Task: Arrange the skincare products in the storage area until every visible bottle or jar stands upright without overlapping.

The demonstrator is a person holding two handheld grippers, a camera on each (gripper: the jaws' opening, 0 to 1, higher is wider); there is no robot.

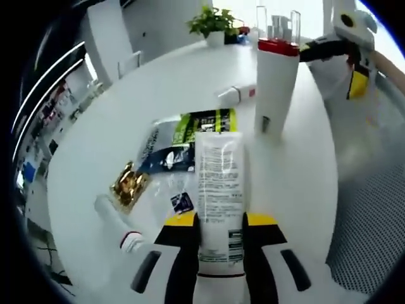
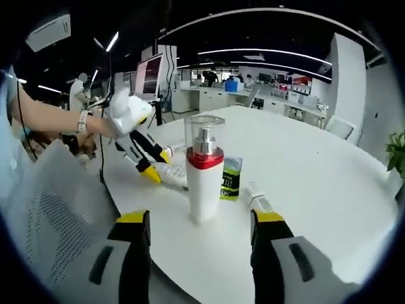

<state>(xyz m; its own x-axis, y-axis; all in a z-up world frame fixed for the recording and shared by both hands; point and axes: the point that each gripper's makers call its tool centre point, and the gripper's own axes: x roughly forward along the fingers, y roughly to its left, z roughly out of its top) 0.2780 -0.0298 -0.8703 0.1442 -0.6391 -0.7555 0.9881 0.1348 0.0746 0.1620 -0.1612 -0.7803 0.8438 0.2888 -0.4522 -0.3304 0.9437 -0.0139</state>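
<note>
A white pump bottle [image 2: 204, 177] with a red collar and clear cap stood upright at centre frame in the right gripper view, on the white table [image 2: 316, 164]. The right gripper [image 2: 201, 231] gaped wide below it, holding nothing. In the left gripper view, the left gripper [image 1: 220, 237] was clamped on a white tube [image 1: 219, 196] at lower centre.

Open office, ceiling strip lights [image 2: 266, 52], white round table [image 2: 316, 171], potted plant [image 1: 212, 22].

Bare table [image 2: 329, 183] lies open right of the upright pump bottle [image 2: 204, 176]; sachets [image 1: 190, 136] crowd its other side.
</note>
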